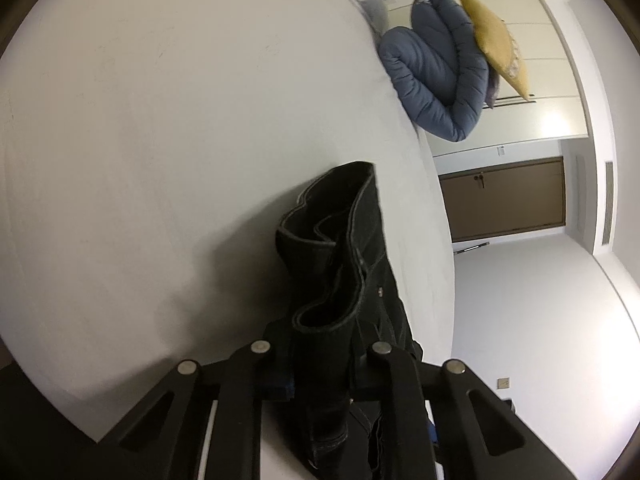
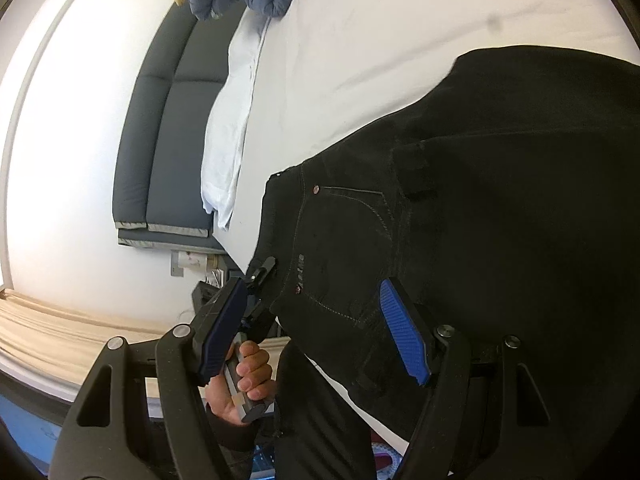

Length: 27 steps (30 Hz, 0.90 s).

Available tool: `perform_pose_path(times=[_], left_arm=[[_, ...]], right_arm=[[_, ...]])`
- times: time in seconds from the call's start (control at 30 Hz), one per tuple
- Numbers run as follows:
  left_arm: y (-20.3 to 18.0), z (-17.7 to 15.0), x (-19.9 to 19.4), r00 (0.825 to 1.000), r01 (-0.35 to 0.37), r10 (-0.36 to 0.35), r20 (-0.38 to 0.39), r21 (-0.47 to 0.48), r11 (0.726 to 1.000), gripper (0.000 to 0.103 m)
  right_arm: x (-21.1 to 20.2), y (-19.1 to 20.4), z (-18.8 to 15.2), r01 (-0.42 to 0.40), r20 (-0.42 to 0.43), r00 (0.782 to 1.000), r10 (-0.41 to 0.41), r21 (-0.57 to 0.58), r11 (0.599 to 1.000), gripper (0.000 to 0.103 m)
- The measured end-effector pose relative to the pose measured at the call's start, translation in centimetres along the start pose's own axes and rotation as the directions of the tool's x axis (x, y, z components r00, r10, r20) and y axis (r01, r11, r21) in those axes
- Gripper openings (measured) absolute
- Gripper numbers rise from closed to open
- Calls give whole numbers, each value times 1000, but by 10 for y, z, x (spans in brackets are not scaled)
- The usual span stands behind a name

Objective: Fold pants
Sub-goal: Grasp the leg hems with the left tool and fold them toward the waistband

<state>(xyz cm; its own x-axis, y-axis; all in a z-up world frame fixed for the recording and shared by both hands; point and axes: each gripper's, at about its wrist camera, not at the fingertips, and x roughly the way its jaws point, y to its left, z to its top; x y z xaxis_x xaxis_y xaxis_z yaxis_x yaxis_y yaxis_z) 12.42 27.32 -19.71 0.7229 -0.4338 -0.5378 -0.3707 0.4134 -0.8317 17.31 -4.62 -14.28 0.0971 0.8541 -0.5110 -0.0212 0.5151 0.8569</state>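
Black pants (image 2: 480, 208) lie spread on the white bed sheet (image 2: 360, 32), with the waistband and a stitched front pocket toward me. In the left wrist view my left gripper (image 1: 326, 356) is shut on the pants (image 1: 340, 248); their bunched waistband stands up between the fingers. The right wrist view shows that same left gripper (image 2: 262, 276) at the waistband's edge, held by a person's hand (image 2: 250, 376). My right gripper (image 2: 312, 332) is open and hovers over the pocket area. Its blue pads (image 2: 404, 332) stand wide apart and do not press on the cloth.
A rolled blue duvet (image 1: 436, 72) and a yellow cushion (image 1: 496, 40) lie at the bed's far edge. A grey padded headboard (image 2: 168, 128) and a pale blue pillow (image 2: 228, 132) sit at the bed's head. A brown door (image 1: 504, 200) lies beyond the bed.
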Motion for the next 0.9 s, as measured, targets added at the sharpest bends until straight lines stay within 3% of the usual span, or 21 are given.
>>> perform_pose_path(times=[0.13, 0.27, 0.37, 0.47, 0.6, 0.7, 0.77, 0.83, 0.9], left_arm=[[-21, -3, -6, 1000, -6, 5, 26, 65, 998, 16], [-50, -9, -13, 999, -13, 6, 48, 168, 986, 16], [-76, -15, -14, 998, -12, -4, 63, 252, 968, 16], [-106, -26, -14, 997, -16, -10, 73, 351, 936, 16], [-145, -48, -11, 998, -10, -24, 64, 481, 877, 16], [-167, -68, -10, 998, -20, -18, 62, 568, 822, 16], [-182, -86, -7, 999, -19, -16, 50, 631, 775, 16], [-194, -106, -1, 999, -20, -4, 33, 690, 724, 16], [-209, -136, 11, 1000, -28, 27, 13, 768, 640, 16]], right_arm=[[27, -20, 11, 159, -75, 985, -154, 63, 985, 68], [27, -34, 13, 135, -52, 990, -130, 101, 986, 69], [25, -31, 8, 148, -29, 989, -146, 62, 987, 70], [24, -29, 3, 151, 6, 989, -151, 35, 988, 76], [32, -14, -5, 161, 36, 987, -159, -33, 986, 97], [21, -10, -2, 131, 25, 991, -132, 11, 991, 97], [-10, -18, 1, 8, 90, 996, -18, 111, 994, 97], [-47, -20, 3, -62, 166, 985, 41, 124, 990, 97], [-76, -15, 4, -82, 194, 979, 60, 107, 991, 97]])
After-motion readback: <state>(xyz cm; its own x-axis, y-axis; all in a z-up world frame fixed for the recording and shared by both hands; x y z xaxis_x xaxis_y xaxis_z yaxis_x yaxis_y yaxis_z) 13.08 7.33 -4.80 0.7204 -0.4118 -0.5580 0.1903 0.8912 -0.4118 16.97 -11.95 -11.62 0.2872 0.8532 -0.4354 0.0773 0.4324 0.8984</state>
